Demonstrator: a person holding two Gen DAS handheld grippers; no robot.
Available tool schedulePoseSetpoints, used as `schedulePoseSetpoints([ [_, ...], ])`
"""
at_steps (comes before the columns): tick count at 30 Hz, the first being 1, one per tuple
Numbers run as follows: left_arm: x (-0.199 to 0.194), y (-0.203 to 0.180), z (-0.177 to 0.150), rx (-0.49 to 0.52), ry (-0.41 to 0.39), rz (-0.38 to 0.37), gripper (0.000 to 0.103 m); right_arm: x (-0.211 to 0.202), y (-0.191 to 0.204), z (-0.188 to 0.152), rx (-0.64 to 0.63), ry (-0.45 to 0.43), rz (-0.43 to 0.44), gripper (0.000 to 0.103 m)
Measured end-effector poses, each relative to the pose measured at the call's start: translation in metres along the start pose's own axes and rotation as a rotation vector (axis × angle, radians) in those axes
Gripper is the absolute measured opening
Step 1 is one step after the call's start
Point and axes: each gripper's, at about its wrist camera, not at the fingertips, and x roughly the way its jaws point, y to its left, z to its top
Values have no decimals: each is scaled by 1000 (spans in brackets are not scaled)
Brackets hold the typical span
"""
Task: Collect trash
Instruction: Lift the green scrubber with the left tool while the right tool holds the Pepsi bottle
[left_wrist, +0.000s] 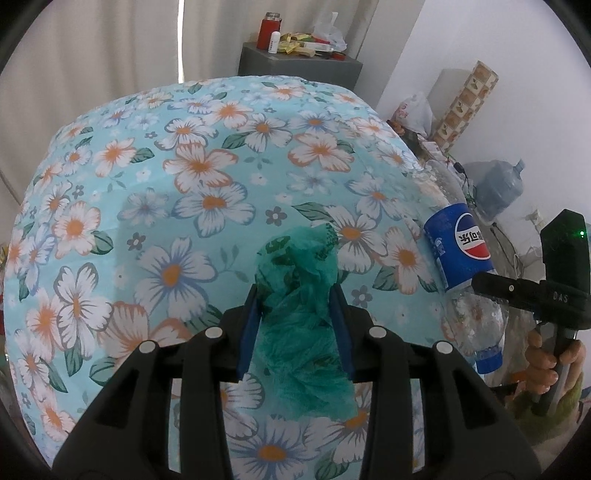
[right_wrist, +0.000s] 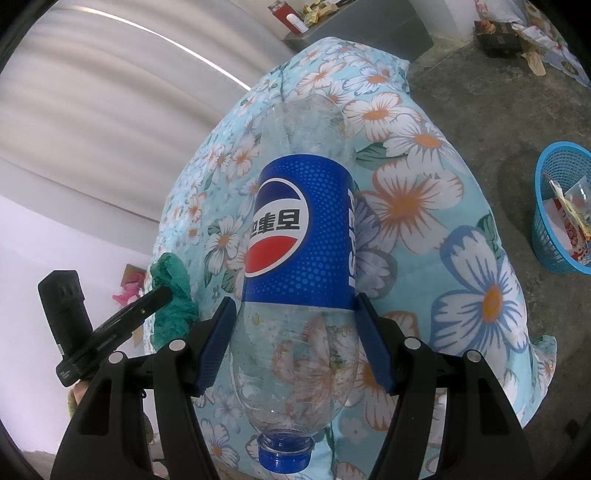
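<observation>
While both grippers hang over the floral quilt (left_wrist: 177, 177), each is closed on one piece of trash. Left gripper (left_wrist: 295, 295): its blue pads (left_wrist: 248, 332) press from both sides on a crumpled green plastic bag (left_wrist: 301, 317), jaws narrow; the bag bulges above and droops below the pads, over the quilt's near central area. Right gripper (right_wrist: 295, 310): its pads (right_wrist: 216, 347) clamp the clear lower body of an empty Pepsi bottle (right_wrist: 303, 236) just under the blue label, jaws fairly wide, blue cap (right_wrist: 284, 452) pointing toward the camera. Seen from the left wrist, the bottle sits at the quilt's right edge, with the person's hand (left_wrist: 546, 362) on the right handle beyond that edge. Seen from the right wrist, the green bag and the left gripper lie at the quilt's left edge, well apart from the bottle.

Open room: most of the quilt surface ahead of the left gripper is bare. To the right of the quilt, bare concrete floor (right_wrist: 480, 122) runs to a blue mesh basket (right_wrist: 554, 229) that already holds wrappers and stands well apart from the quilt's edge. Beyond the quilt's far edge stands a grey cabinet (left_wrist: 299, 66) crowded with small items; curtains close off the left side.
</observation>
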Motion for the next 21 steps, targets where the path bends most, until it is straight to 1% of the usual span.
schedulePoseSetpoints([
  [9, 7, 0, 2, -15, 6, 1, 36, 0, 1, 0, 2, 0, 1, 64],
  [14, 12, -2, 2, -23, 9, 6, 38, -1, -6, 3, 30, 9, 31, 64],
  [21, 16, 1, 2, -59, 0, 1, 39, 3, -13, 5, 55, 16, 54, 65],
])
